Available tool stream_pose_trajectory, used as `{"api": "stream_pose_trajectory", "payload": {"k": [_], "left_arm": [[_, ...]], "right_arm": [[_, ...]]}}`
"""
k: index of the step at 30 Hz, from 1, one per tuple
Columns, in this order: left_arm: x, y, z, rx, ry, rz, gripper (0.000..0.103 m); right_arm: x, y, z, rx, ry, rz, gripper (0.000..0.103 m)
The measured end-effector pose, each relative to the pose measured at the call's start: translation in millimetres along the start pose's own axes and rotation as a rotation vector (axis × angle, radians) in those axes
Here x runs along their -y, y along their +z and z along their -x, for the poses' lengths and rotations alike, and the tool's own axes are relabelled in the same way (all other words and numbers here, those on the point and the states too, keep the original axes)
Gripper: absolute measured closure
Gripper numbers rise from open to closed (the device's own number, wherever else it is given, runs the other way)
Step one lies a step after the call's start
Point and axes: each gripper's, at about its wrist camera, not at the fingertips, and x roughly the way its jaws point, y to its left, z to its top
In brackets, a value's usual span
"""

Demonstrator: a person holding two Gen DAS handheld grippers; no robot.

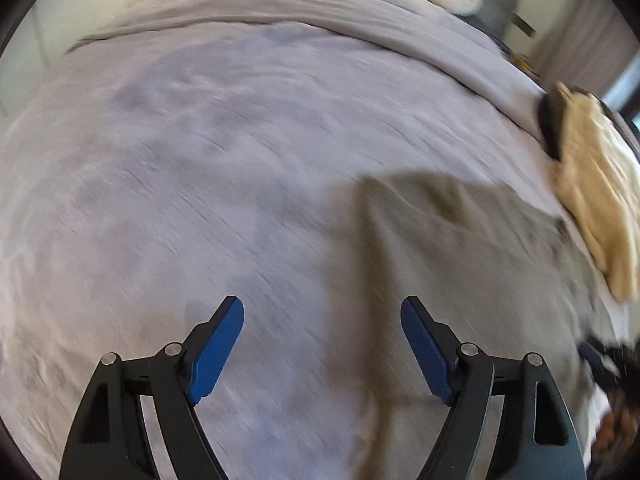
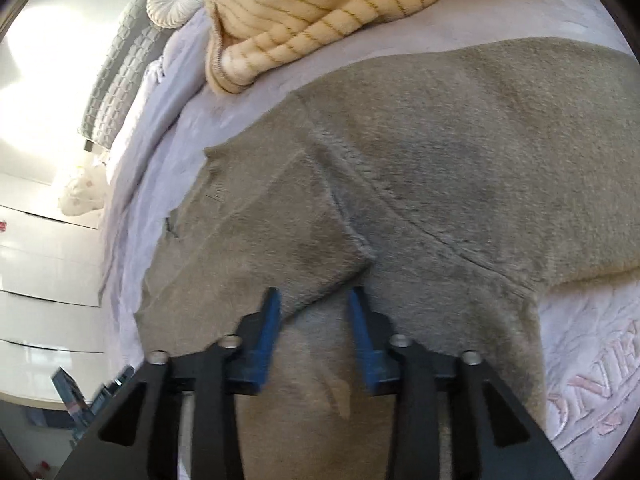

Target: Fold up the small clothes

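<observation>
A grey garment (image 2: pixel 440 168) is seen spread flat on a bed (image 1: pixel 180 180) covered in pale lilac bedding, with one folded flap (image 2: pixel 260 248) laid over its near part. In the right wrist view, the right gripper (image 2: pixel 314 300) is held over the garment's near edge, its blue fingers (image 2: pixel 270 320) parted, with the tip of the folded flap lying between them; the pads are not seen pressing on the cloth, so the grip reads as released. In the left wrist view, the left gripper (image 1: pixel 322 312) is shown spread wide above the bedding, with nothing between its blue fingers (image 1: pixel 218 348); the garment (image 1: pixel 460 248) lies to its right, its left edge reaching just under the right-hand finger. That view is blurred by motion. A cream striped knit (image 2: pixel 320 12) is piled on the bed beyond the garment, touching or nearly touching its far edge. A round white cushion (image 2: pixel 174 0) and a grey quilted headboard (image 2: pixel 120 68) are seen at the far end of the bed. Pink embroidered lettering (image 2: pixel 600 376) is visible on the bedding beside the garment's right edge. White drawers (image 2: pixel 44 260) stand at the left of the right wrist view. A dark blurred shape, possibly the other gripper, is caught at the right edge of the left wrist view.
</observation>
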Motion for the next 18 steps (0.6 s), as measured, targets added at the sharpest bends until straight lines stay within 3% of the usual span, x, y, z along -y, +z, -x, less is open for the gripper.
{"api": "stream_pose_trajectory", "payload": {"k": [4, 6, 7, 8, 9, 14, 17, 18], "left_arm": [[24, -13, -15, -0.046, 0.013, -0.065, 0.022], [28, -8, -25, -0.051, 0.007, -0.043, 0.022], [29, -4, -29, -0.046, -0.005, -0.022, 0.022], [31, 0, -31, -0.038, -0.015, -0.001, 0.022], [32, 6, -33, -0.028, -0.024, 0.015, 0.022], [42, 49, -55, -0.004, -0.015, 0.010, 0.022], [44, 65, -64, 0.001, 0.001, -0.002, 0.022], [43, 67, -65, -0.002, 0.005, -0.003, 0.022]], "right_arm": [[-5, 16, -14, 0.000, 0.035, -0.051, 0.056], [-6, 25, -21, -0.015, 0.030, -0.069, 0.059], [-9, 27, -22, -0.019, 0.018, -0.063, 0.067], [-14, 30, -25, -0.028, -0.017, -0.032, 0.092], [-18, 32, -26, -0.035, -0.032, -0.006, 0.095], [-55, 38, -3, 0.062, 0.036, 0.233, 0.096], [-42, 47, -14, 0.038, 0.000, 0.206, 0.094], [-33, 48, -20, 0.016, -0.040, 0.173, 0.089]]}}
